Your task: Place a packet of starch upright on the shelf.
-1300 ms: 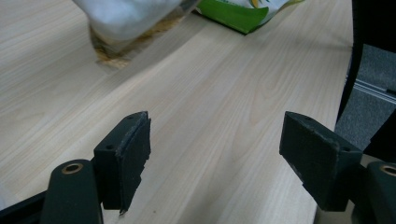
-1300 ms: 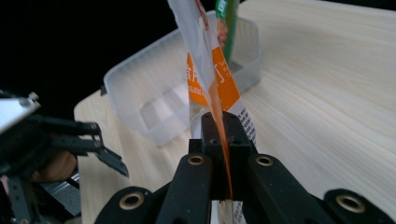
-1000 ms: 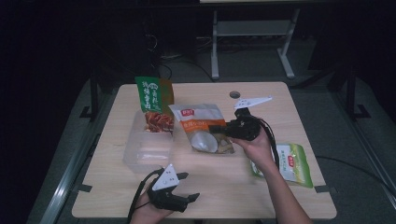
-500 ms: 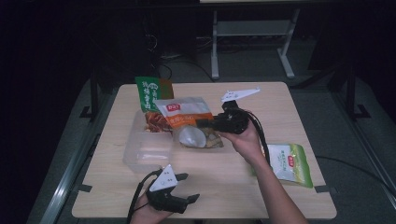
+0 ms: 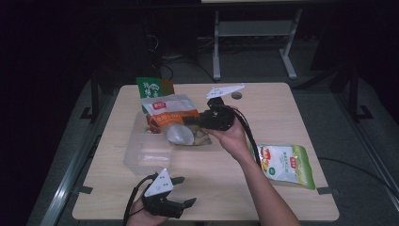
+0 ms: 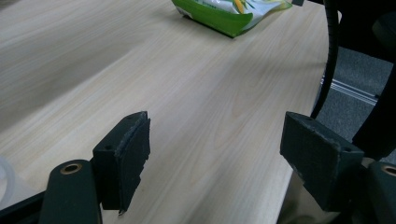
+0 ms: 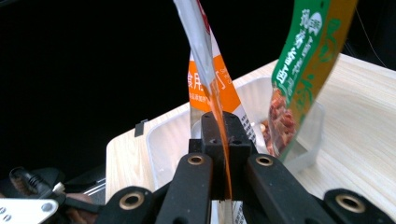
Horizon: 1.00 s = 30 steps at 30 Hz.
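- Plainly, the right claw (image 5: 200, 121) is clamped on one edge of the orange-and-white snack bag (image 5: 170, 114); in the right gripper view the thin foil edge (image 7: 212, 100) runs straight up between the two closed black jaws.
- The bag hangs in the air over the clear plastic tub (image 5: 149, 149), which sits on the left half of the bench (image 5: 282, 117); its clear lower part, where the contents show, bulges just above the tub's near end.
- Its long axis, seen from the high view, lies roughly level, from the pinched edge at the claw out to the person's left; the printed face looks up and a little toward the camera.
- Risk one: the grip is on a thin slippery seam only, so I judge the weight of the contents could pull the bag out of the jaws, and it would drop askew on the tub rim.
- Risk two: the green packet (image 5: 151, 88) already stands in the far end of the tub, and swinging the held bag further left could knock it over.
- The left claw (image 5: 181, 192) rests low at the near bench edge, jaws standing wide apart with nothing between them; another green-and-white packet (image 5: 285, 165) lies flat to the right.
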Each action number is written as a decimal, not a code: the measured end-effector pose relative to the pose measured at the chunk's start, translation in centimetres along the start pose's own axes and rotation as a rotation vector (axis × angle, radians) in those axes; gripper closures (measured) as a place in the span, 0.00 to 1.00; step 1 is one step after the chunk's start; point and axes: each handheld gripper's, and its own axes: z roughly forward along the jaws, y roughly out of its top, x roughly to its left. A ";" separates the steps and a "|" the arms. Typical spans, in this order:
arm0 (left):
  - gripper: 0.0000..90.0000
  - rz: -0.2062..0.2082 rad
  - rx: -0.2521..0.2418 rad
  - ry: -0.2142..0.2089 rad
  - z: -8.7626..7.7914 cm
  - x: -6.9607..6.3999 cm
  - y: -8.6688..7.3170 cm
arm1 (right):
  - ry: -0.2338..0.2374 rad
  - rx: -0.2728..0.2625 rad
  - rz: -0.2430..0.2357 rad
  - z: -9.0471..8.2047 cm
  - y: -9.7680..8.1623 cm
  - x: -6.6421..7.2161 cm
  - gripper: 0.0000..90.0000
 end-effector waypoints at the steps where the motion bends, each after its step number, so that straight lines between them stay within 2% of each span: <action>1: 0.27 0.005 0.005 0.001 -0.1 0.0 -0.1 | 0.003 -0.004 -0.001 0.3 0.1 0.0 1.00; 7: 0.27 -0.002 0.012 0.008 -0.5 0.3 -0.6 | 0.027 -0.014 0.000 1.9 0.4 0.2 1.00; 10: 0.27 -0.012 -0.005 0.011 -0.5 0.3 -0.6 | 0.034 -0.018 0.003 2.6 0.4 0.2 1.00; 19: 0.27 0.003 0.016 0.014 -0.4 0.5 -0.8 | 0.032 -0.011 0.011 4.2 0.4 -0.2 1.00; 30: 0.27 0.006 0.012 0.013 -0.3 0.4 -0.9 | 0.036 -0.003 0.016 6.4 1.0 -0.2 1.00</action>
